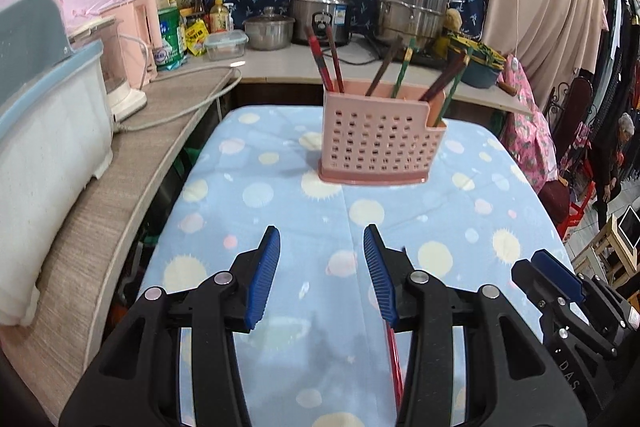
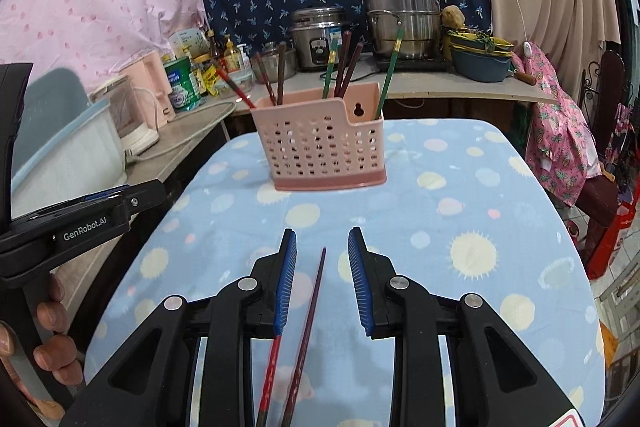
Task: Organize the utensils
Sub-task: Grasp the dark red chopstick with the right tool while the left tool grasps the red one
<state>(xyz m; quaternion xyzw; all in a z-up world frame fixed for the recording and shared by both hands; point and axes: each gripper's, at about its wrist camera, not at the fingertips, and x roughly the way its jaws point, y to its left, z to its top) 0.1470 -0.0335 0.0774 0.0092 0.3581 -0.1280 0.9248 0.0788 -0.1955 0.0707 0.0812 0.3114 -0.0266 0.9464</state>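
Observation:
A pink perforated utensil holder (image 1: 380, 143) (image 2: 326, 147) stands on the dotted blue tablecloth, with several chopsticks (image 1: 326, 61) (image 2: 344, 67) upright in it. My left gripper (image 1: 322, 247) is open and empty, short of the holder. My right gripper (image 2: 322, 247) is open, its fingers either side of a dark red chopstick (image 2: 310, 319) lying on the cloth. A second red chopstick (image 2: 269, 375) lies beside it under the left finger. A red chopstick (image 1: 394, 359) shows by the left gripper's right finger. The right gripper shows at the left view's right edge (image 1: 556, 271).
A grey counter (image 1: 120, 163) runs along the left with a white-blue bin (image 1: 48, 131) and a blender (image 1: 124, 75). Behind the table a shelf (image 1: 280, 63) holds pots, a rice cooker (image 1: 320, 11), bottles and a basin. A person (image 1: 616, 163) stands at the far right.

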